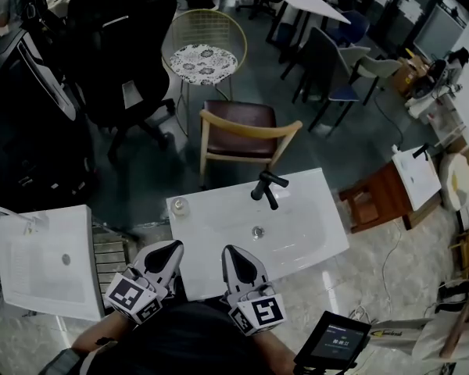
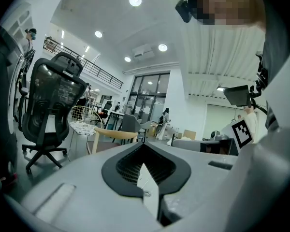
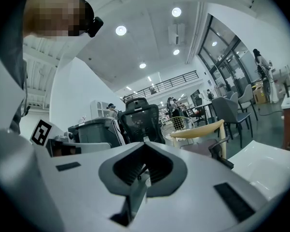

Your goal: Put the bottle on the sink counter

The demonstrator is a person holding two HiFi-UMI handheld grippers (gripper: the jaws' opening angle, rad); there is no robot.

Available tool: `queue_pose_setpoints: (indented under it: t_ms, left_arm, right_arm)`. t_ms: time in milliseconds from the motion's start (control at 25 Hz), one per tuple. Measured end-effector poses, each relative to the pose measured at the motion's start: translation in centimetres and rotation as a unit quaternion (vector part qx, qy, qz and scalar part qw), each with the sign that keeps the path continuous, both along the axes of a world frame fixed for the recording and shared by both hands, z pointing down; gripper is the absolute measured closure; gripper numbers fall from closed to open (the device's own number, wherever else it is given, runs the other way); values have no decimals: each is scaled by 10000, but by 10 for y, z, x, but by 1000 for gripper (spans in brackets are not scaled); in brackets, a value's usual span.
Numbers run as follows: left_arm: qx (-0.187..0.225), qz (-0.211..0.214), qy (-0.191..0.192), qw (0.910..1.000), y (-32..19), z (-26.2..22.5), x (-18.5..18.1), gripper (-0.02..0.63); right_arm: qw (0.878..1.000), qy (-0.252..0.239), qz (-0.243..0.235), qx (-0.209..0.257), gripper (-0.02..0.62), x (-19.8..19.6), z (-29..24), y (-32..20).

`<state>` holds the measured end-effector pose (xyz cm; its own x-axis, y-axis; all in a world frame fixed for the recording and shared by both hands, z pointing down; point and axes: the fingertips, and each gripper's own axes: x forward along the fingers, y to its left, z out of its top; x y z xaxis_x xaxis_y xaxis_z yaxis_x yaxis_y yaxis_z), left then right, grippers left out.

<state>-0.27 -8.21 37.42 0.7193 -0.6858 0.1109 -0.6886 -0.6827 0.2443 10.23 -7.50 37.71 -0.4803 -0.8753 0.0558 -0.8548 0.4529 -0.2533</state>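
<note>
Both claws lie closest to the head camera, at the near edge of the sink worktop (image 1: pixel 313 237). The left claw (image 1: pixel 168 250) and the right claw (image 1: pixel 233 254) are each clenched with nothing between the jaws, and both point across the basin. A small pale round object at the rear left corner of the worktop, read here as the bottle (image 1: pixel 178 205) seen from above, stands apart from the black faucet (image 1: pixel 267 187) and the drain (image 1: pixel 257 231). It is also well apart from either claw. On that reading the placement looks complete, and the step in hand is a clean withdrawal. Recommended procedure: hold both claws closed and level, draw them straight back toward the body, and avoid any sideways sweep over the rear left corner, since a narrow bottle would likely tip at a light knock. Should repositioning be needed, the left claw is the nearer; open it before approach and take the bottle by its side. View coverage differs. Only the head view shows the bottle, the basin and the drain. The left gripper view shows its claw (image 2: pixel 145 151) closed along a tight seam, with the office chair (image 2: pixel 55 105) and the wooden chair (image 2: pixel 115 135) beyond, but no worktop. The right gripper view confirms its claw (image 3: pixel 144 151) closed and catches a white strip of the worktop (image 3: pixel 271 167) at lower right.
</note>
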Motion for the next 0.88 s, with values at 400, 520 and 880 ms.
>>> queue_pose_setpoints:
  t_ms: [400,520,880]
  left_arm:
    - [-12,173,25,9998,-8,3,11,604]
    - [-6,217,4,9998,-10,3,14,604]
    - [-52,218,32,9997,-16,9,13,604]
  right_arm:
    - [9997,202,91,-99,601,6,2,-4]
    - [9997,211,106,-95,600,9,0,-6]
    - [9997,234,45,-83,600,8,-1,-10]
